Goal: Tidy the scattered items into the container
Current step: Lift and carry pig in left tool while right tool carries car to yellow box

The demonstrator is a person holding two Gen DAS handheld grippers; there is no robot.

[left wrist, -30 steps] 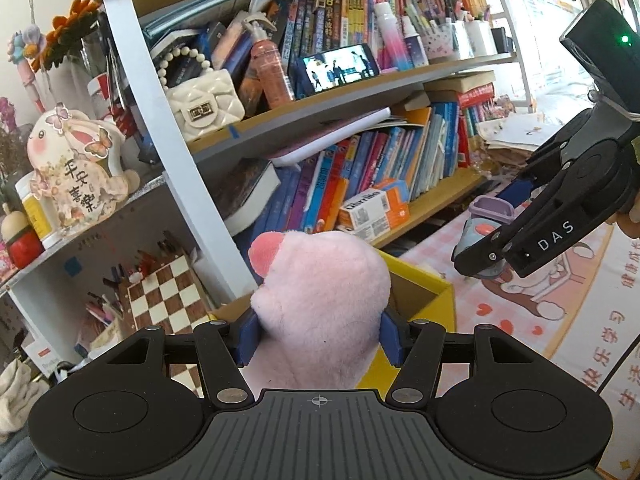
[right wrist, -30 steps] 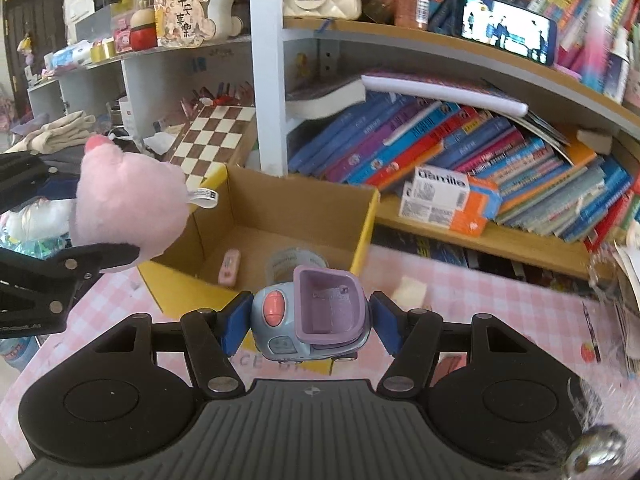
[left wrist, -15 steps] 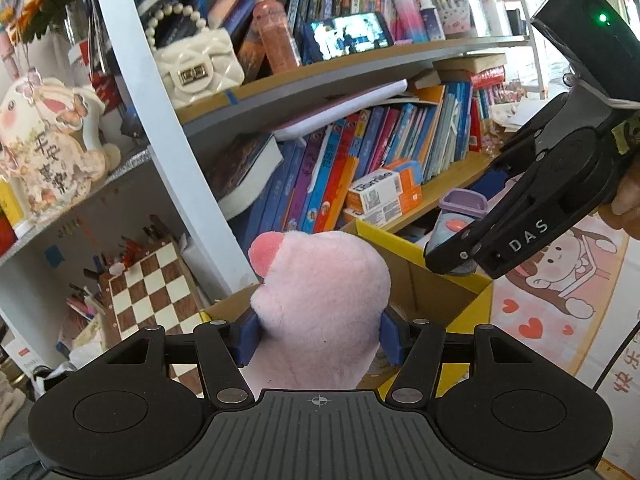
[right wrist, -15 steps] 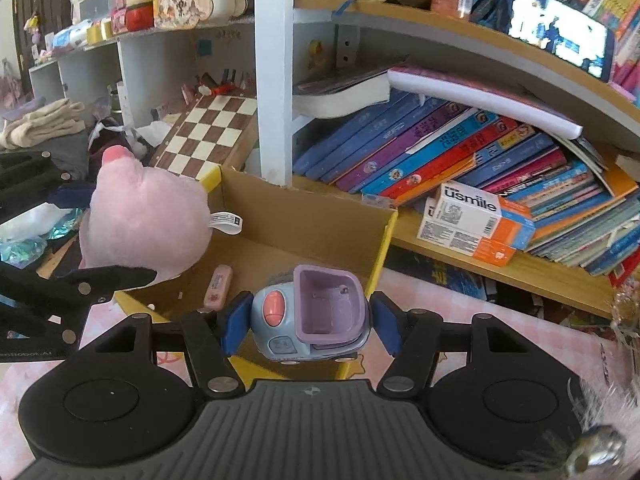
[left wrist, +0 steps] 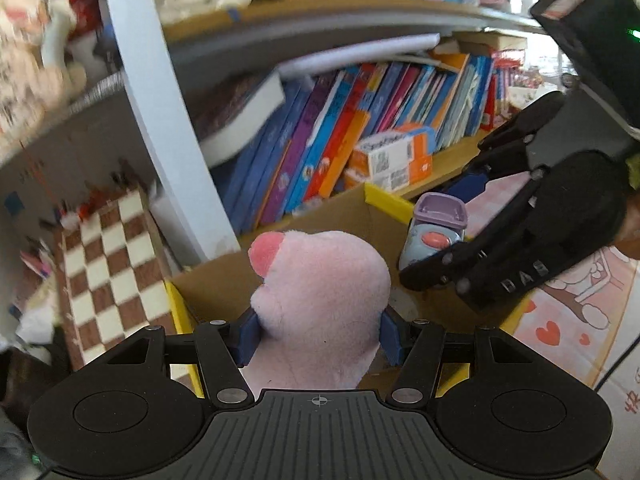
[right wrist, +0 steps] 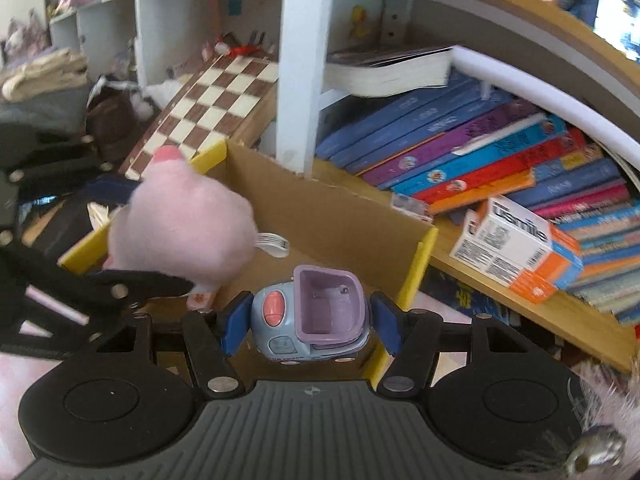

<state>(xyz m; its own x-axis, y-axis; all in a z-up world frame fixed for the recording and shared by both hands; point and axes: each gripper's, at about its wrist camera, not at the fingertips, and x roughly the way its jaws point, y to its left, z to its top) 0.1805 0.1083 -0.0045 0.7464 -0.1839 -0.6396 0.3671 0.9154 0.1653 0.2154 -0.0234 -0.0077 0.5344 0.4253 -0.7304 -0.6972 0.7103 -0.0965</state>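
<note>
The left gripper squeezes the soft, light pink plush toy and the right gripper pinches the hard, light toy car by its sides, both over the cardboard box.

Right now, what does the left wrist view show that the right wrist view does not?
Only the left wrist view shows the pink tablecloth with red hearts beside the box. Only the right wrist view shows the plush's white tag and a small pink item inside the cardboard box. Both show the pink plush, the toy car, the chessboard and the books.
</note>
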